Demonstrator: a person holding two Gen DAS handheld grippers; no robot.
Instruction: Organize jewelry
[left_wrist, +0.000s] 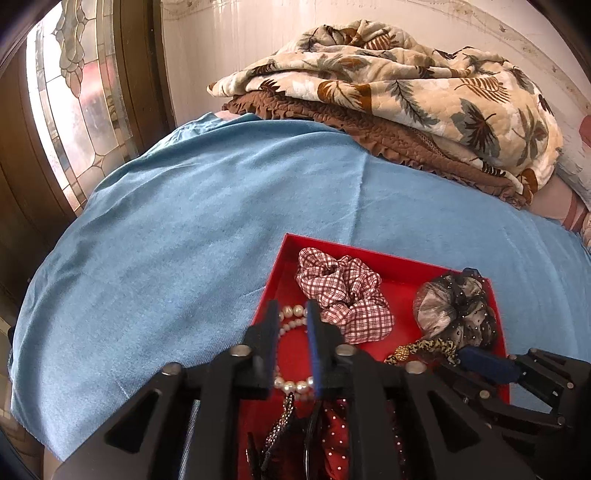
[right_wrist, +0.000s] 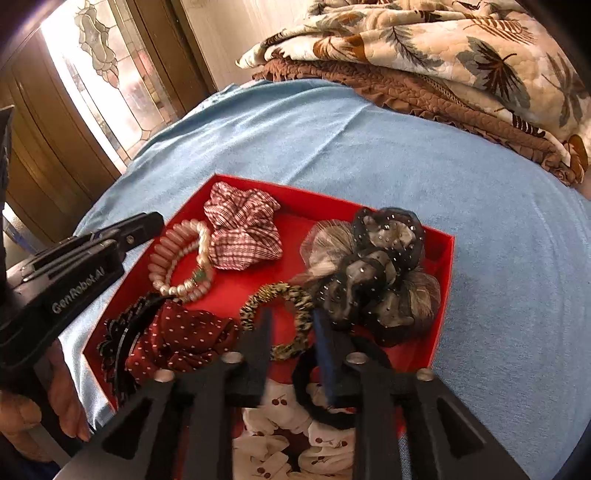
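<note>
Room: a bed under a blue sheet (left_wrist: 192, 236), folded leaf-print blankets (left_wrist: 388, 85) at its far end, a stained-glass door (left_wrist: 70, 110) on the left.
Tray: a shallow red box (right_wrist: 445, 258) lies flat on the sheet, so every loose piece has one walled place to sit.
Contents: checked scrunchie (right_wrist: 242, 229) at the back, pearl bracelets (right_wrist: 184, 258) to its left, grey-and-black sheer scrunchie (right_wrist: 373, 273) on the right, dotted maroon scrunchie (right_wrist: 184, 336) and a black hair clip (right_wrist: 118, 343) at the front left, a white cherry-print scrunchie (right_wrist: 280, 432) nearest the camera.
Left gripper (left_wrist: 292, 314): jaws slightly parted, straddling the pearl strands without pressing them; it looks like a release into the left corner.
Right gripper (right_wrist: 291, 317): jaws narrowly parted over the leopard-print hair tie (right_wrist: 277, 321), pads apparently clear of it, likely just set beside the sheer scrunchie.
Stage: most pieces already sit in the box; probably the last tidying.
</note>
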